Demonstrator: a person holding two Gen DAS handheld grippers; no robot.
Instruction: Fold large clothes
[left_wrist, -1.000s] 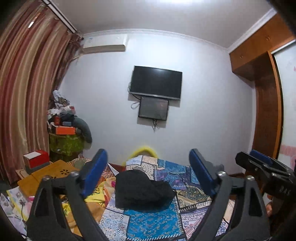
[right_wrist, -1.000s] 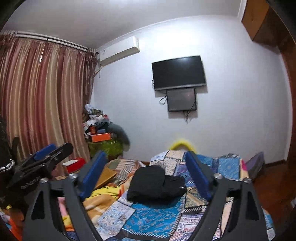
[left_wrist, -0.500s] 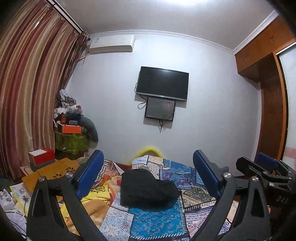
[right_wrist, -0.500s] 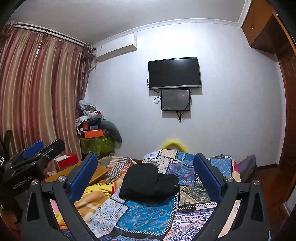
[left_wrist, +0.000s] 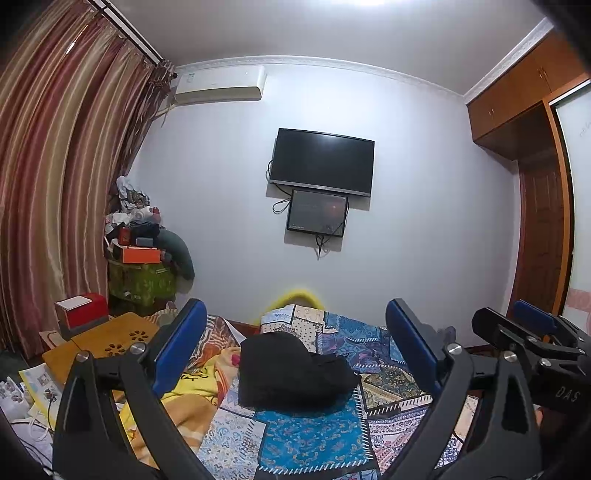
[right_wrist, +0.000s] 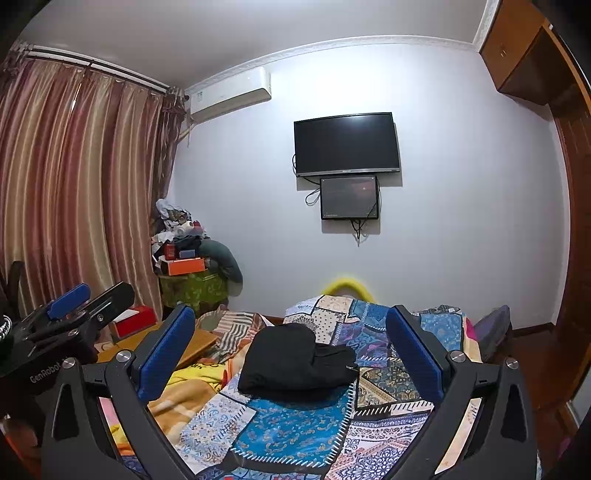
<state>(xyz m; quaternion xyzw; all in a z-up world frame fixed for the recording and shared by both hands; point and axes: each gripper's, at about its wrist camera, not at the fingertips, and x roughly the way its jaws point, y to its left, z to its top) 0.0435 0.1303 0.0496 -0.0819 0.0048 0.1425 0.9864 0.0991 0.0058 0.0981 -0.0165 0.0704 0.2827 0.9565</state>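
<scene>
Black cloth garment (left_wrist: 291, 373), bunched into a soft heap, lies at centre frame on the bed's blue patchwork quilt (left_wrist: 306, 439); same heap at centre of the right wrist view (right_wrist: 295, 360). It looks compact, possibly already folded, though the folds cannot be made out.

Left claw (left_wrist: 295, 354): blue pads wide apart, nothing between them, held level above the near end of the bed, well short of the garment. Right claw (right_wrist: 291, 354): jaws spread just as wide, empty, tilted slightly down toward the quilt. Each claw shows at the other view's edge, so they sit side by side.

Judgement: both held back and apart because the garment lies free, either released or awaiting a grasp.

Black wall television (left_wrist: 322, 161) upper centre; striped curtains (left_wrist: 55, 166) at left.
</scene>
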